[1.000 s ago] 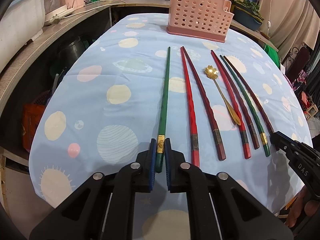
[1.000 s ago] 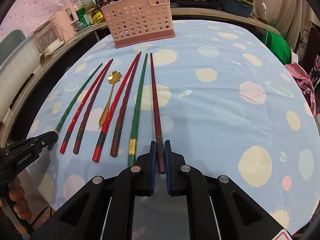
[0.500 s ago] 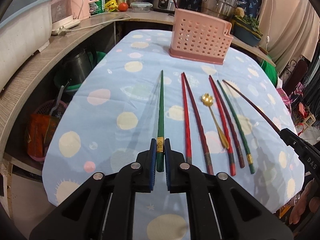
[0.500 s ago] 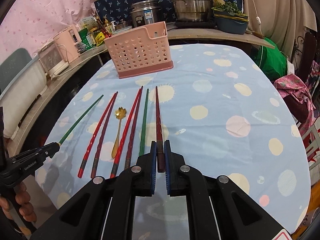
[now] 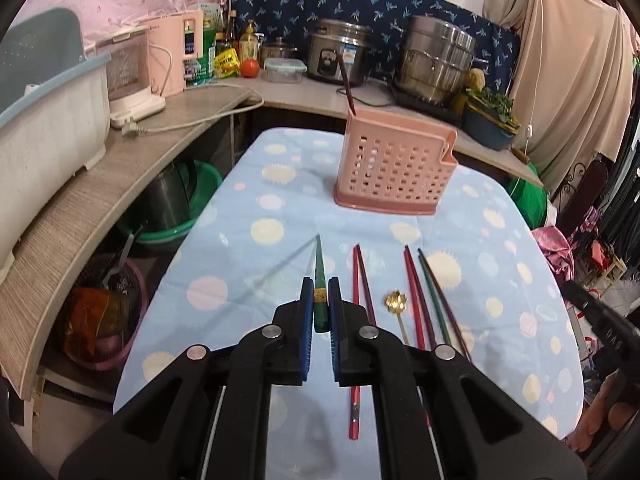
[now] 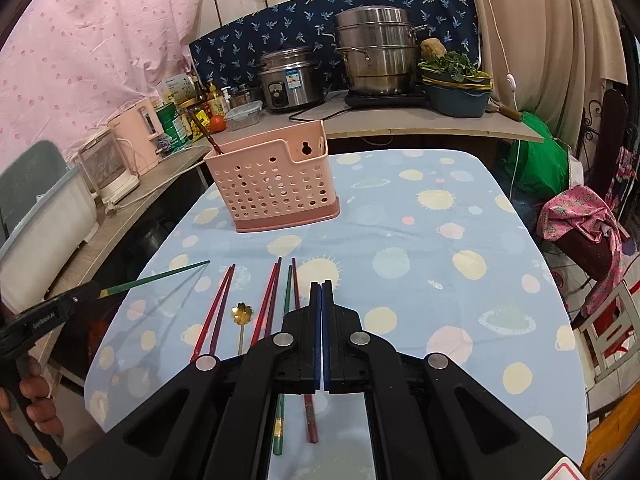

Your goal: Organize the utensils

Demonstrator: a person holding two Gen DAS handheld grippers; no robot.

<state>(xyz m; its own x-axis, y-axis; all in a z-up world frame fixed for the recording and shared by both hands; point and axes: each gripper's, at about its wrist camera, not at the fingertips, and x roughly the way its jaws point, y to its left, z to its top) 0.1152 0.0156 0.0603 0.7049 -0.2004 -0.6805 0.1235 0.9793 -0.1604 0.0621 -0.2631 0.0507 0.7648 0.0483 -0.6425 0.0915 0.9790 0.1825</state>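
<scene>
Green chopstick [image 5: 319, 280] sits clamped between the left gripper [image 5: 320, 300] jaws.

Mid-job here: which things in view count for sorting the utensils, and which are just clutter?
Job:
- green chopstick, clamped in left gripper
- pink basket
- loose chopsticks on the cloth
- gold spoon
- right gripper, shut

Lying about:
- rice cooker
- steamer pot
- tomato
- lunch box
- kettle

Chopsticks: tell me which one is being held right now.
The green chopstick with the gold band, clamped in the left hand-held gripper. The rest lie on the table, except one standing in the pink basket.
</scene>
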